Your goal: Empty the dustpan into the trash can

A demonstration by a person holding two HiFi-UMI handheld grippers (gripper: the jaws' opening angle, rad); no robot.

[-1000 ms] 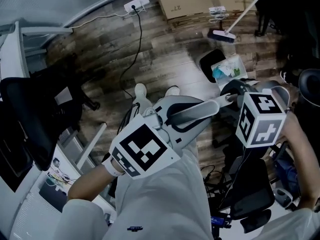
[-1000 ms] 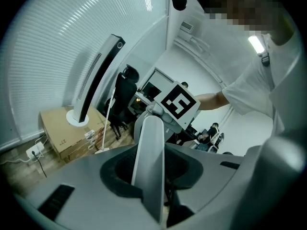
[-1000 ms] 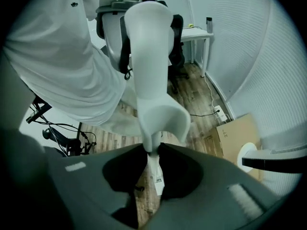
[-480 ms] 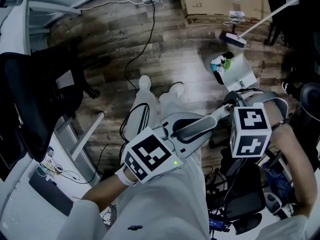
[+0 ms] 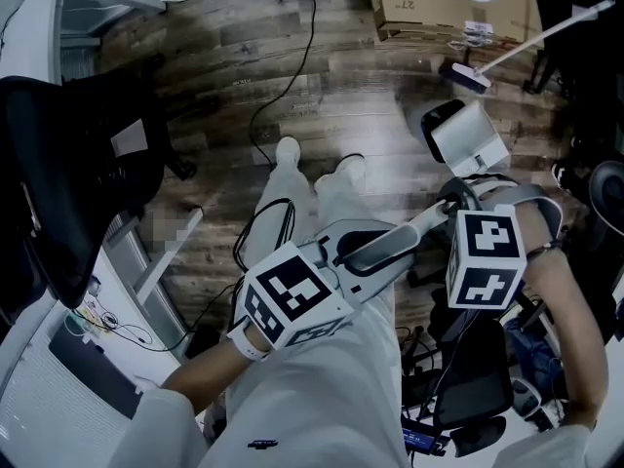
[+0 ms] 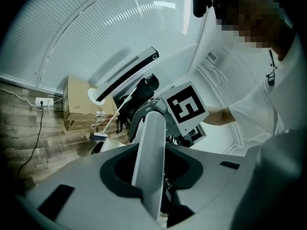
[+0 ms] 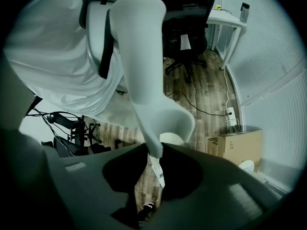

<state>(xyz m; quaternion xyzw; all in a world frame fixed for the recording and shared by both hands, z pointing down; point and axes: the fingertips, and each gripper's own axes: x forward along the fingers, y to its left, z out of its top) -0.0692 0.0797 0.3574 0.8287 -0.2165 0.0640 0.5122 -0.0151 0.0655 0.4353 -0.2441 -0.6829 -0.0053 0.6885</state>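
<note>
Both jaw pairs are narrowed tight onto the white handle (image 5: 414, 224) of 1 dustpan (image 5: 470, 139). Left gripper (image 5: 363, 249) grips the near end. Right gripper (image 5: 456, 195) grips at 2 o'clock from it. The pan is tipped against the dark trash can (image 5: 430, 123), at 1 o'clock in the head view.

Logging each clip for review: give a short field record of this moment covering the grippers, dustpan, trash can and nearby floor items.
left hand-held gripper: shut on handle
right hand-held gripper: shut on the same handle
dustpan: held out at trash can, white side showing, no litter visible
trash can: dark, mostly hidden behind dustpan
broom: head on floor beyond dustpan
box: on floor at far edge
</note>
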